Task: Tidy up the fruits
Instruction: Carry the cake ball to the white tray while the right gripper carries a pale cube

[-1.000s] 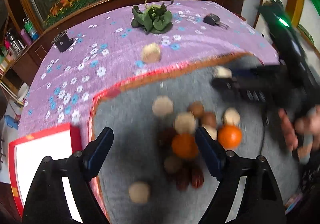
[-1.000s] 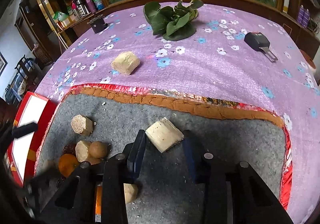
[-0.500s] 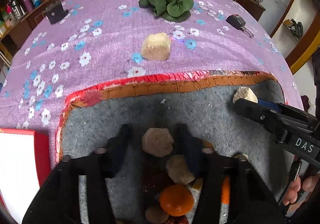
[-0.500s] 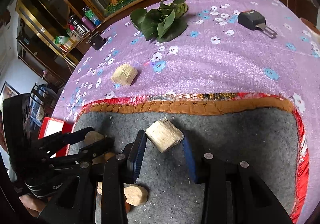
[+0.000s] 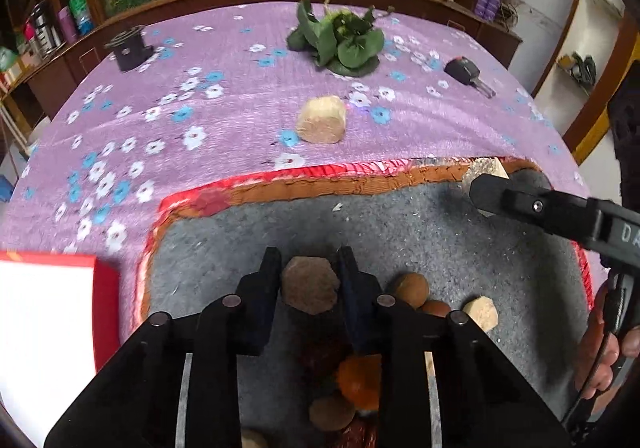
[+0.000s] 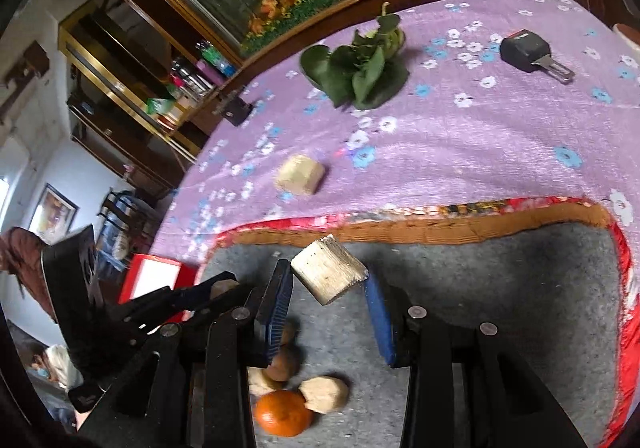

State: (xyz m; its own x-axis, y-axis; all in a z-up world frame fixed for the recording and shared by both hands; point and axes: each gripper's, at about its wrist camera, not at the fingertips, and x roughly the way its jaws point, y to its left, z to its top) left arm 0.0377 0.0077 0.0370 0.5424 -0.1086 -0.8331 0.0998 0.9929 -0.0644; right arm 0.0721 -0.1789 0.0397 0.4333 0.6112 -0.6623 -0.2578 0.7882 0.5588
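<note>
Purple flowered surface [image 5: 168, 136] across the upper half of both frames, grey mat [image 5: 420, 232] with a red-orange border filling the lower half.

Left hand-held gripper [image 5: 308, 276] low centre in the left wrist view, clamped on a brown hexagonal chunk [image 5: 310, 290], flat faces against the pads, hexagon face turned up toward the lens. No clear long axis on that piece. Just below and right of it on the mat: a loose pile with an orange [image 5: 358, 378] and brown round fruits [image 5: 412, 288].

Right hand-held gripper [image 6: 328, 288] at centre of the right wrist view, closed on a pale block [image 6: 328, 274], held tilted, long axis running from upper left to lower right, cut end facing lower left. Looks lifted clear of the mat, though height hard to judge.

Ahead of both, past the mat border: a second pale block [image 5: 322, 120] lying alone on the cloth, long axis roughly left to right, just right of centre in the left view, left of centre in the right view. Neither arm plainly nearer. Red box [image 5: 52, 308] at the lower left edge of the left view, close beside the left arm, likely a drop place.
</note>
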